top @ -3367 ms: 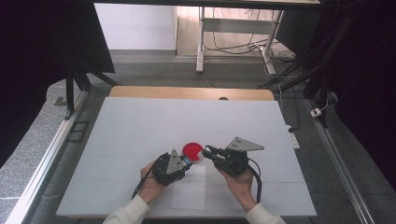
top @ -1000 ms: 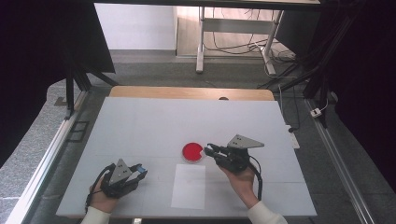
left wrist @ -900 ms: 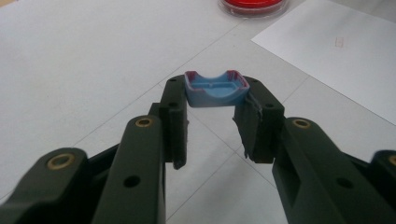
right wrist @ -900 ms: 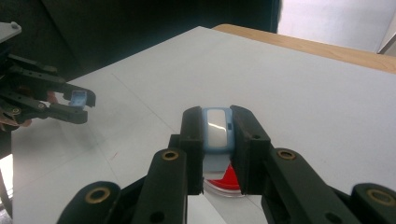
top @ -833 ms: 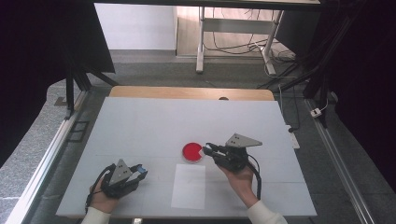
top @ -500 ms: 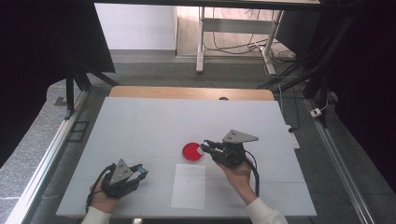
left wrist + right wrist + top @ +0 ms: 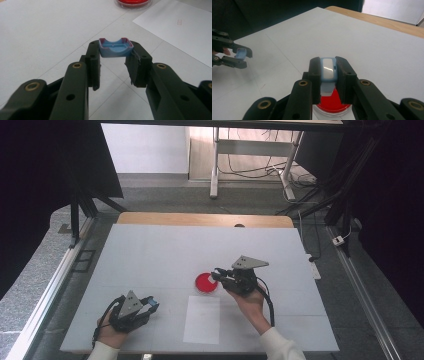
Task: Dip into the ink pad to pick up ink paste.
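Cap (image 7: 115,47), a small blue hollow piece, is clamped between the tips of the left gripper (image 7: 141,306), which sits near the front left of the table (image 7: 150,250), well to the left of the red dish (image 7: 206,282). In the frame 3.4 s ago both grippers met at the dish; by 1.0 s ago the left one had withdrawn to this position, and it has held there since. Judgement: the two blue parts were pulled apart at the dish, and the cap is now parked out of the way.

White paper sheet (image 7: 202,319) lies flat just in front of the dish, between the two grippers, untouched.

Red dish, shallow and clear-rimmed, has not shifted across the frames.

Blue body (image 7: 328,69), the longer light-blue piece with a pale window, is gripped firmly in the right gripper (image 7: 218,274). Over the last second this gripper has eased leftward, so its jaw tips now sit at the right edge of the dish; in the right gripper view the lower end of the body hangs over the red surface. Contact with that surface cannot be confirmed. Judgement: the uncapped body is being brought to the dish for the next step.
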`<state>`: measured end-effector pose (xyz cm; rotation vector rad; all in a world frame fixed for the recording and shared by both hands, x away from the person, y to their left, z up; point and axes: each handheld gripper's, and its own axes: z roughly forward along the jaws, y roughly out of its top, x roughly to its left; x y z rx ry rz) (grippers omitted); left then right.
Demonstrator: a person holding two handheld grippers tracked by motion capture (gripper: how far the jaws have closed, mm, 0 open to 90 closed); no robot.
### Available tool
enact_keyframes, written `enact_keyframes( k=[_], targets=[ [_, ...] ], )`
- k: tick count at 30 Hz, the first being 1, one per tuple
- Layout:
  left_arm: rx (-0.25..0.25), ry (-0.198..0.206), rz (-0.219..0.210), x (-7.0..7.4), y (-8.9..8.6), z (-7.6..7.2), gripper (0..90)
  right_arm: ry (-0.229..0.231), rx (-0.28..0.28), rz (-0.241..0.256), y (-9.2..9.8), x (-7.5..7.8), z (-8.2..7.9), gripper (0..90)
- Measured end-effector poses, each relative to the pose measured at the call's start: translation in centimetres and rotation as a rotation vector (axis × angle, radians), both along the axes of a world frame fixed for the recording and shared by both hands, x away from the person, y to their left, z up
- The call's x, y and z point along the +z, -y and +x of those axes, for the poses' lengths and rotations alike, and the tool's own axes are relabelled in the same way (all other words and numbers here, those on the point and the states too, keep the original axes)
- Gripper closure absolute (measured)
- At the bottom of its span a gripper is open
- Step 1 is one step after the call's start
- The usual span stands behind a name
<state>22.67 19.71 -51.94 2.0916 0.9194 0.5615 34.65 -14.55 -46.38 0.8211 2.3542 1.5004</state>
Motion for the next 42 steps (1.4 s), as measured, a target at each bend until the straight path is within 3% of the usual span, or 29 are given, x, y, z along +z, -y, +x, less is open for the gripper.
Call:
enact_keyframes(
  k=[7, 22, 29, 42],
  targets=[
    [-0.005, -0.001, 0.006, 0.0, 0.0, 0.0, 64.7, -0.002, 0.002, -0.018, -0.7, -0.2, 0.5, 74.7],
    [-0.008, -0.005, 0.002, -0.1, 0.1, 0.1, 64.7, -0.027, 0.012, -0.123, -2.2, -1.3, 1.8, 74.7],
    [-0.011, -0.008, 0.004, -0.2, 0.1, 0.1, 64.7, -0.021, 0.014, -0.177, -2.7, -1.9, 2.2, 74.7],
    [-0.007, -0.011, 0.004, -0.2, 0.1, 0.1, 64.7, 0.001, 0.021, -0.232, -3.7, -2.7, 2.6, 74.7]
  ],
)
